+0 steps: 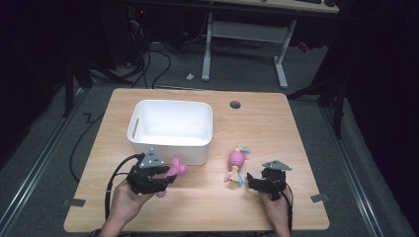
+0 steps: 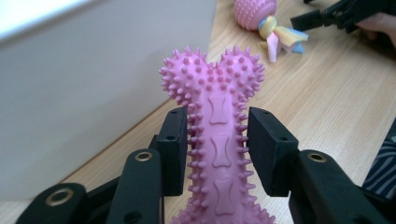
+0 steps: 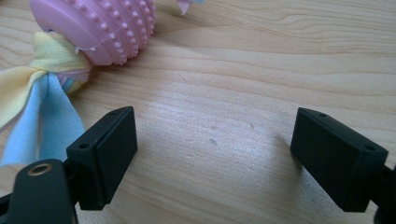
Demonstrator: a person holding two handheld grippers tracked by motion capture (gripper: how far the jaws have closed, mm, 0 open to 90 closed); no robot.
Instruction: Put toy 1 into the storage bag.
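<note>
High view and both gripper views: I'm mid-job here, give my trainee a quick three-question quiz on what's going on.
1. True or false: the left gripper is shut on the pink spiky bone toy.
2. Multiple choice: the right gripper is A) clamped on the ball toy, B) open above bare wood, C) inside the bin.
3. Short answer: what lies inside the white bin, as far as the high view shows?

Key
1. True; both pads press the bone's shaft.
2. B; the pink ball toy with cloth tails lies on the table beside the jaws, not between them.
3. Nothing.
</note>
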